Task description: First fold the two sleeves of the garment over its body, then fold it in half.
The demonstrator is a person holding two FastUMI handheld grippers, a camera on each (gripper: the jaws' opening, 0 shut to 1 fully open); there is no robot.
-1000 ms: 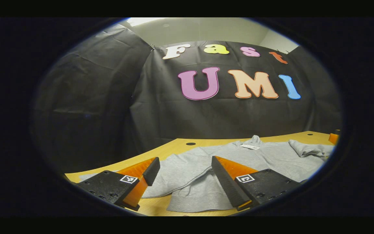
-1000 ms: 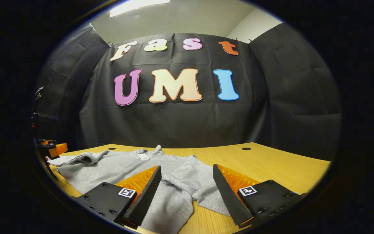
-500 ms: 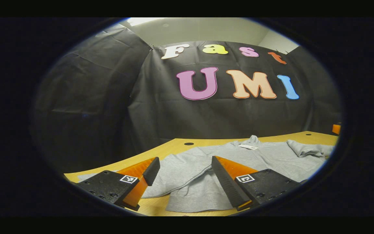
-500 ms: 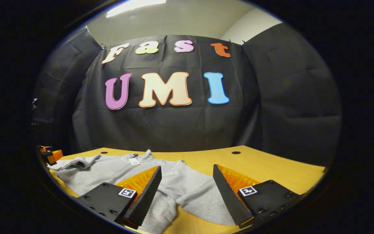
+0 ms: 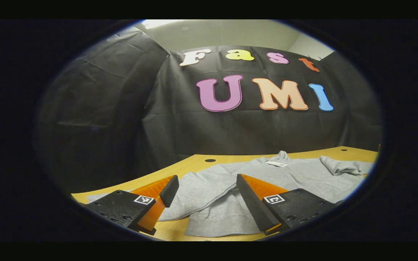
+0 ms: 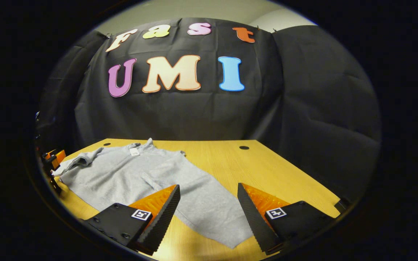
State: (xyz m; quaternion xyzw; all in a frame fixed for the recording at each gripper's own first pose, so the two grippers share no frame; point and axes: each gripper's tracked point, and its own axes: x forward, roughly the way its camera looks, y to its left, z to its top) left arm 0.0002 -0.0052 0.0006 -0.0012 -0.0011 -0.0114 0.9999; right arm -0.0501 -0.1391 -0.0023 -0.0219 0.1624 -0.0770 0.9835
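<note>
Change: the right gripper [image 6: 207, 208] had risen and pulled back since a second ago; its view, which had shown the cloth bunched close under the fingers, now looked down on more of the bench [image 6: 267, 163]; the left gripper view had hardly shifted.
Meaning: judged from how the cloth lay, the sleeve on the right gripper's side no longer stuck out and seemed folded over the body; the other sleeve [image 5: 343, 167] lay bunched near the collar at the right of the left gripper view; the fold in half was not yet done.
Jaws: both grippers' jaws stood wide apart and released, nothing between them; the left gripper [image 5: 203, 203] hung low over the hem.
Garment: the grey sweatshirt [image 6: 147, 177] lay flat on the bench, in the lower left of the right gripper view and across the lower middle of the left gripper view [image 5: 230, 185]; a white label [image 5: 276, 164] sat at the neck.
Materials: soft, matte fleece with a ribbed hem, limp and likely to drape; the bench smooth, pale wood with small dark holes [image 6: 244, 147]; finger pads [image 6: 163, 214] black and ridged, backed in orange.
</note>
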